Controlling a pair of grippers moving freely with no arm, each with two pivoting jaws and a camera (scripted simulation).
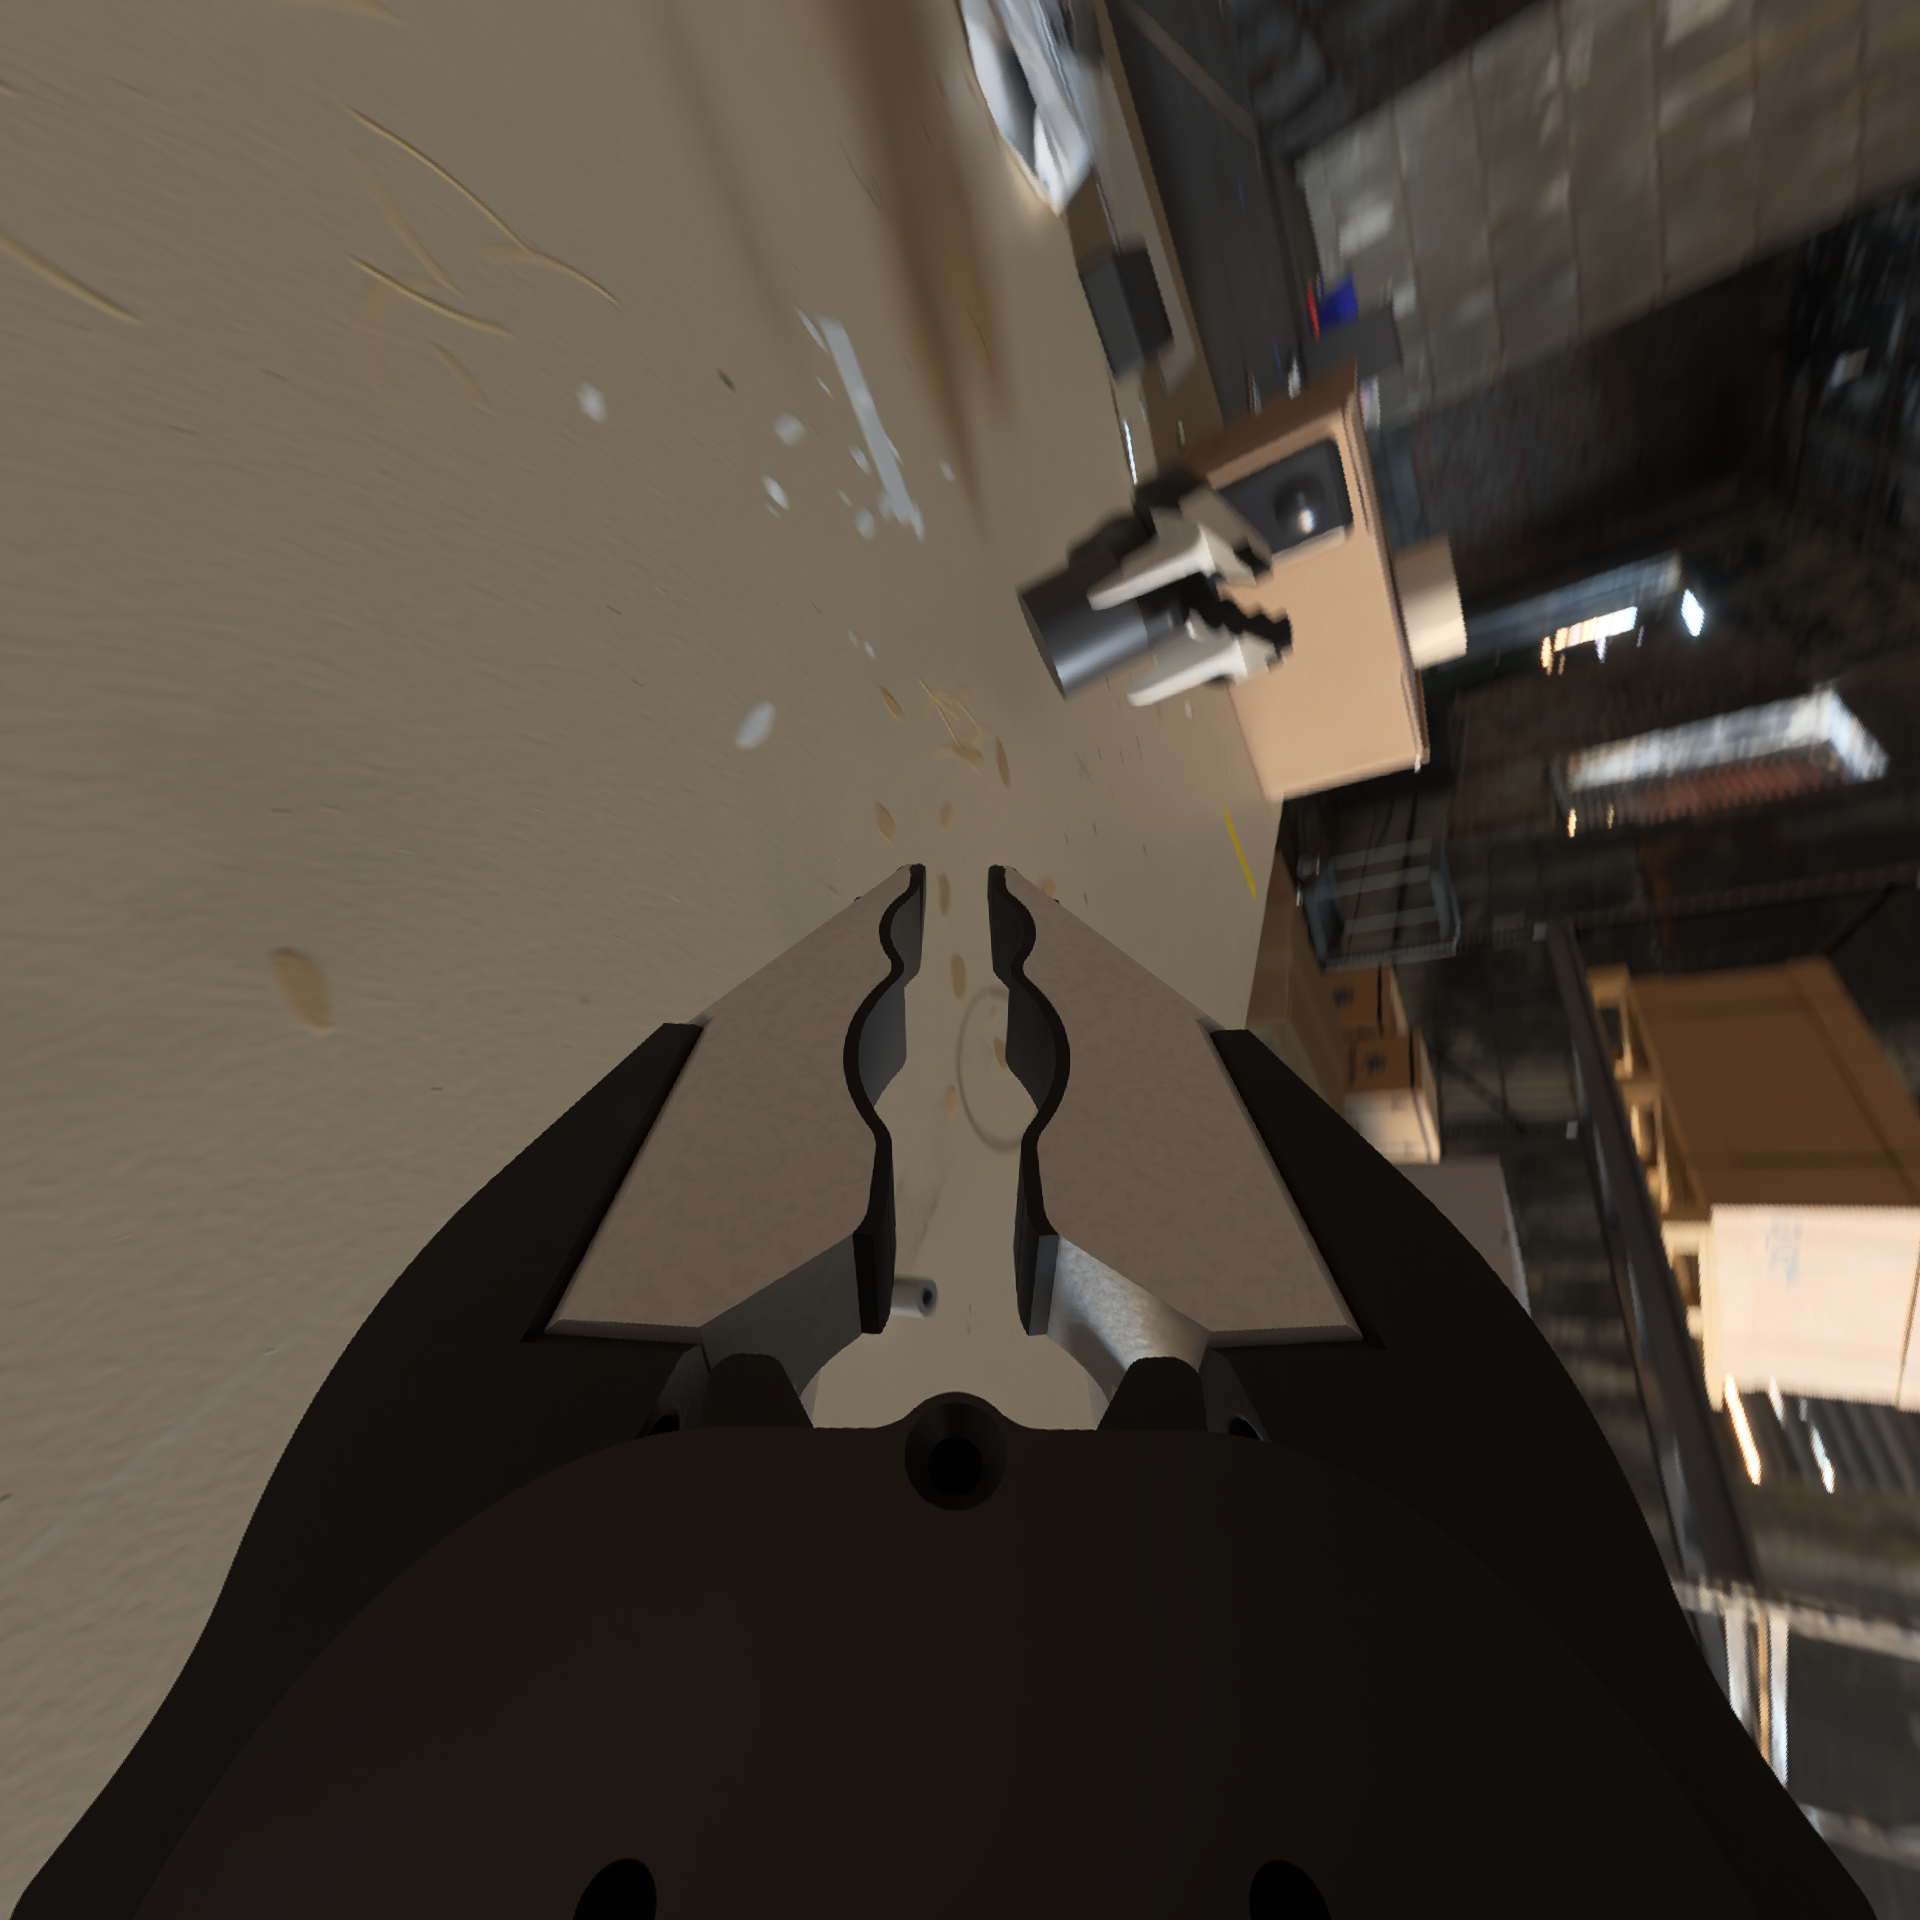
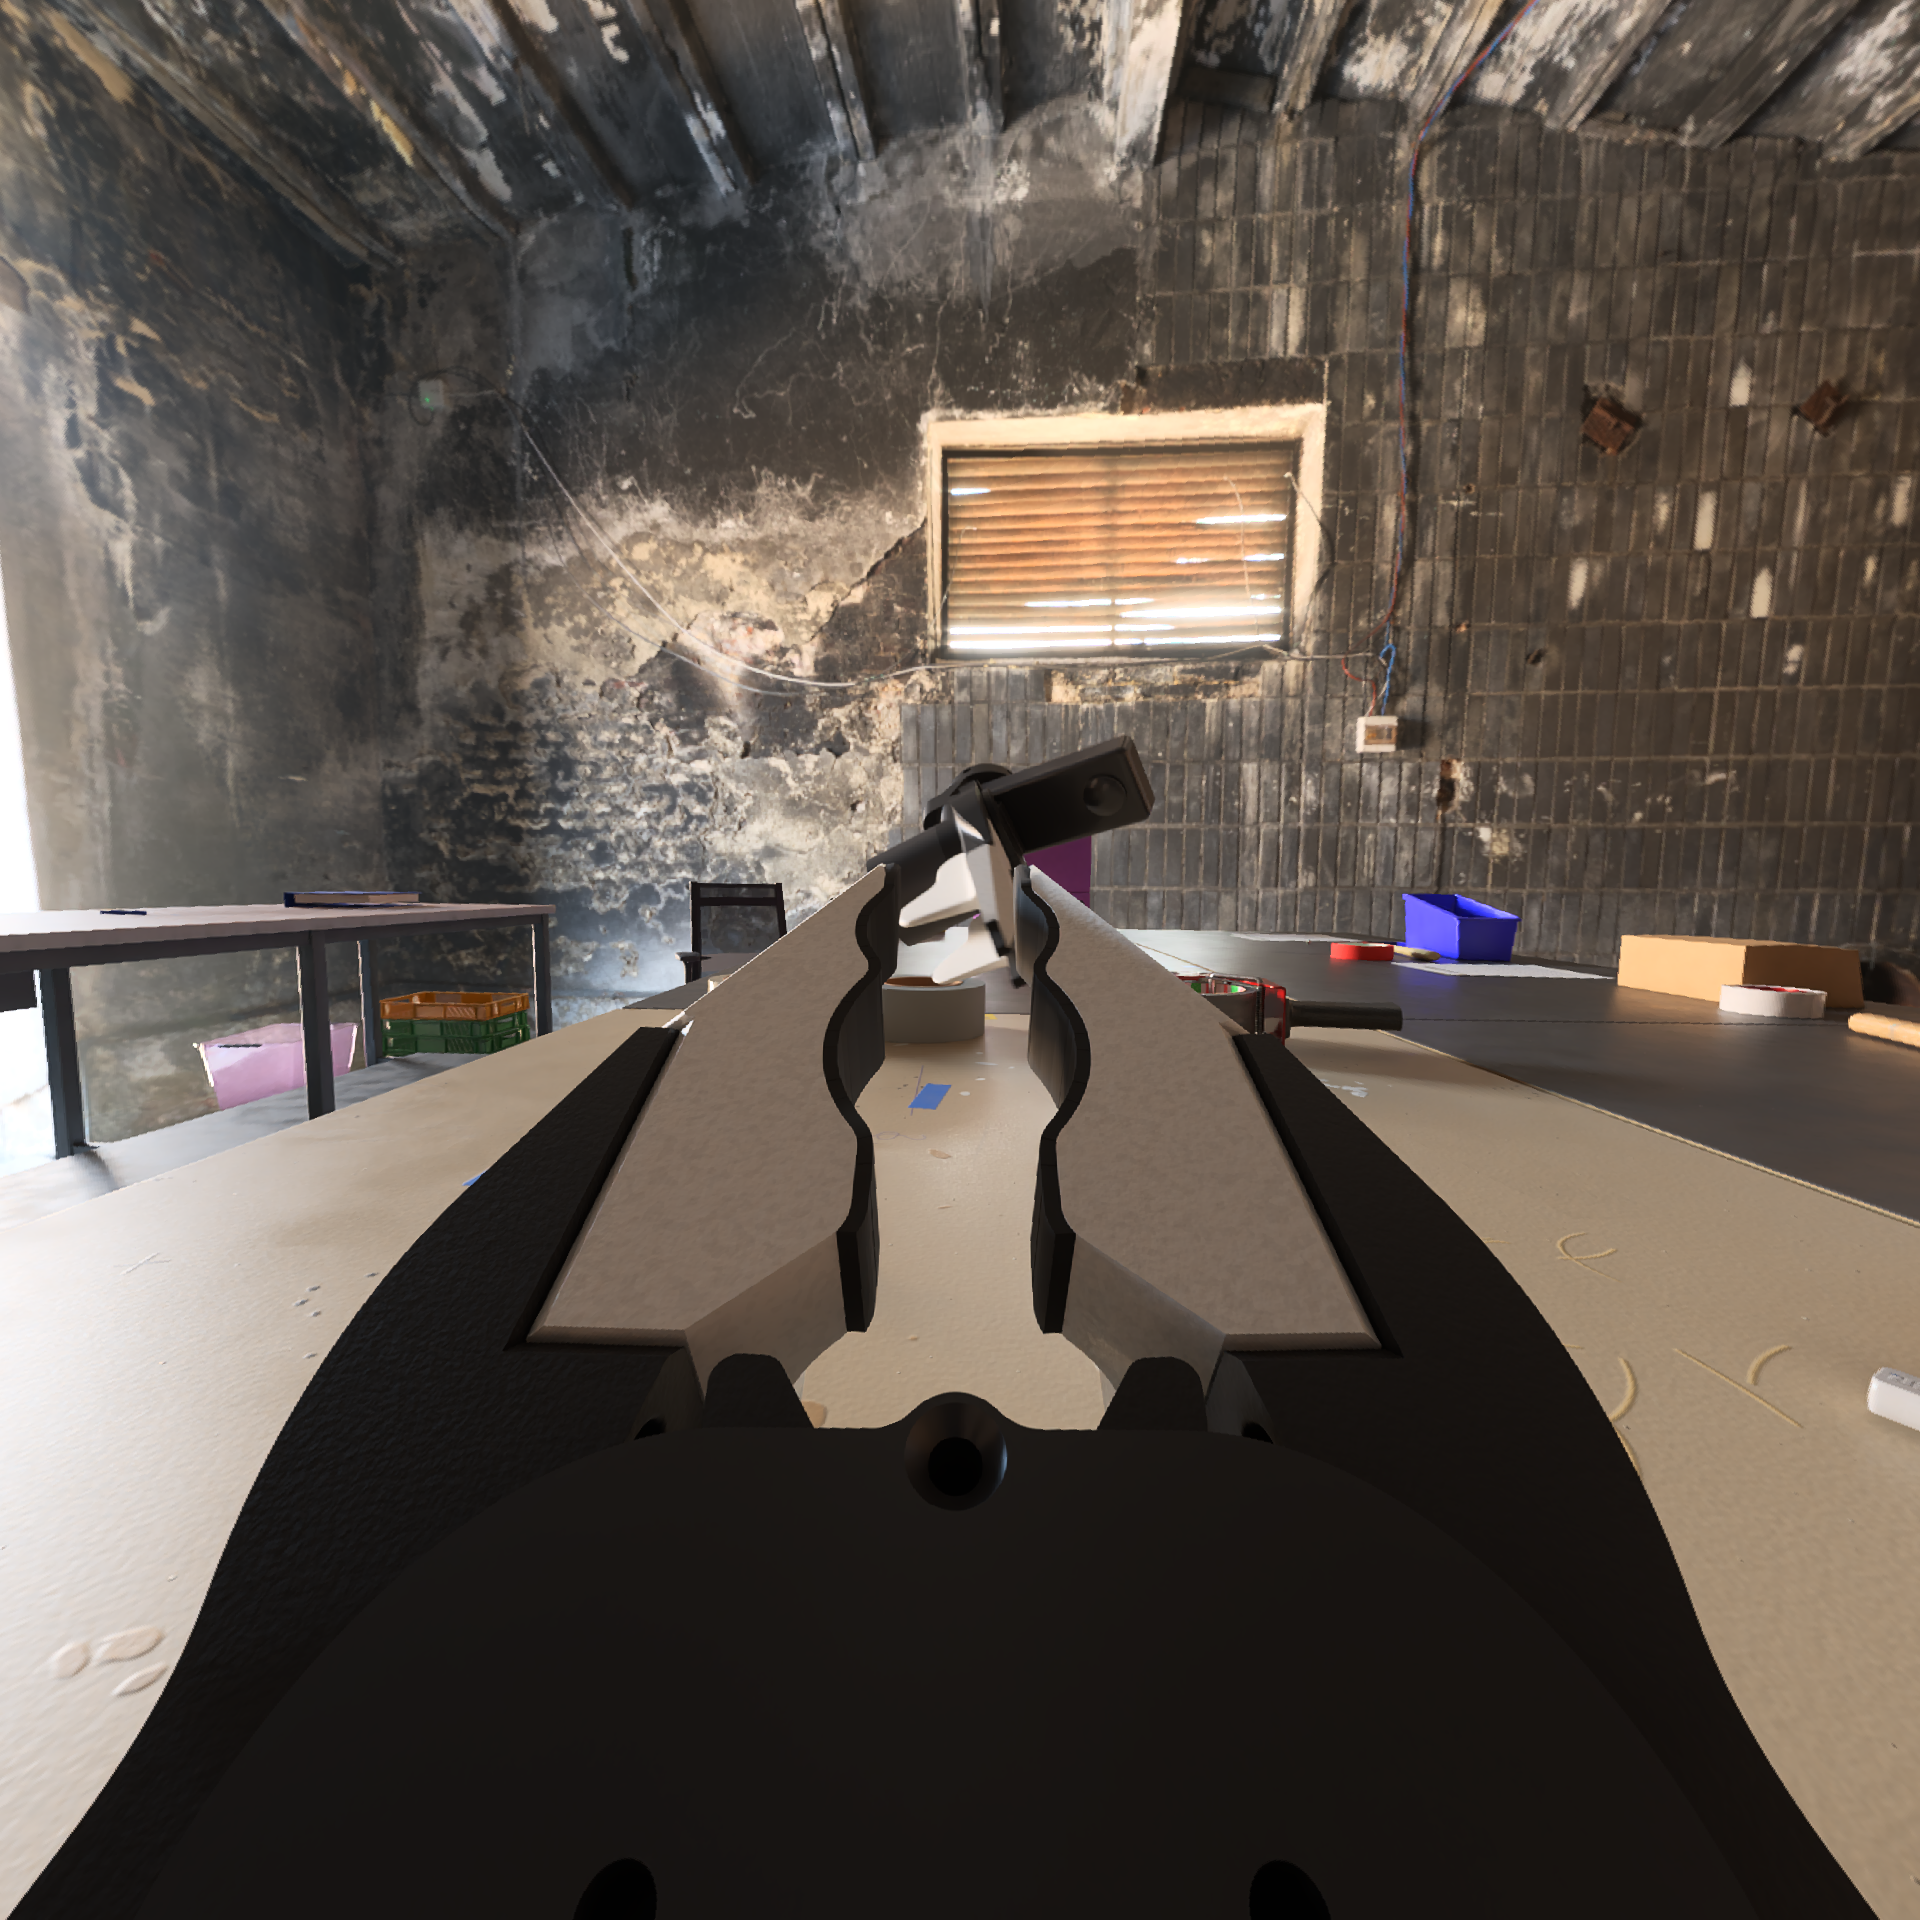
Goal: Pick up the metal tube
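Note:
The metal tube (image 1: 916,1296) is a small grey cylinder lying on the beige table (image 1: 416,727). In the left wrist view it shows low between my fingers, near their base and partly behind one finger. My left gripper (image 1: 956,883) is open a little and empty, held above the table with the view rolled sideways. My right gripper (image 2: 956,894) is open and empty, low over the same table (image 2: 312,1299). Each gripper shows farther off in the other's view: the right one (image 1: 1195,623), the left one (image 2: 951,925). The tube does not show in the right wrist view.
A grey tape roll (image 2: 935,1013) stands on the table between the two grippers, also in the left wrist view (image 1: 1081,639). A cardboard box (image 1: 1340,717) lies beyond. A dark table (image 2: 1610,1070) on the right bears a blue bin (image 2: 1455,925), a box (image 2: 1735,966) and tape rolls.

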